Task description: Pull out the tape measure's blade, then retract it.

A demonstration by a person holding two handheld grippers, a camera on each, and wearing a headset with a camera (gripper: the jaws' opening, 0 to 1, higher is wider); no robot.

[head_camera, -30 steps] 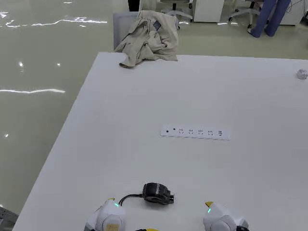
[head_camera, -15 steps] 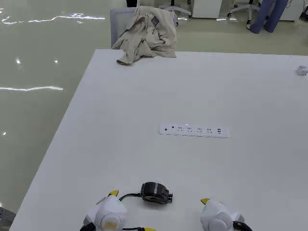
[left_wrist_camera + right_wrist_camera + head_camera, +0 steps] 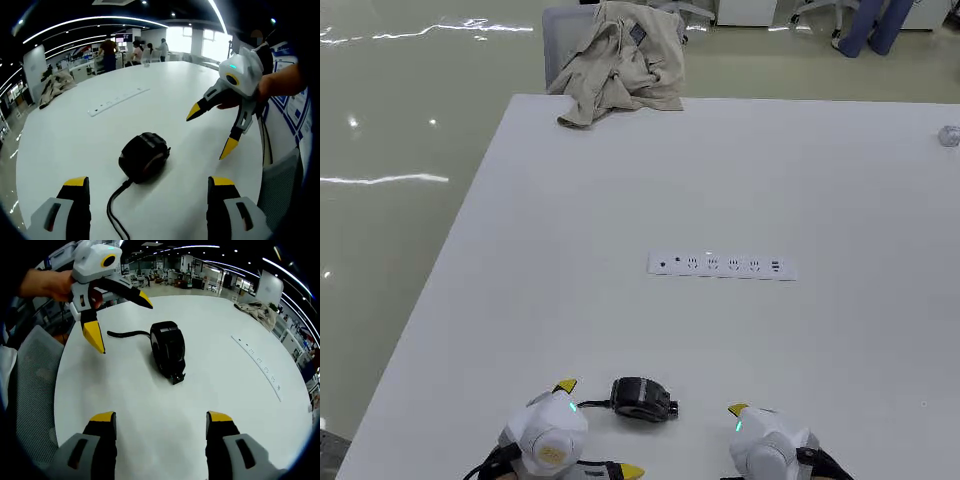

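A white power strip [image 3: 721, 266] lies flat on the bench [image 3: 840, 180] — well clear of its edges. A beige jacket [image 3: 617, 62] is heaped at the far left corner, over a grey chair [image 3: 557, 40].

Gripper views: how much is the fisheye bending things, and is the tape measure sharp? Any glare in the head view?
Left gripper view: tape measure sharp, table edge bowed into a curve, ceiling lights arced. Right gripper view: tape measure sharp too, power strip bent into a curve. Head view: lines straight, no blur; glare streaks on the floor, none on the table.
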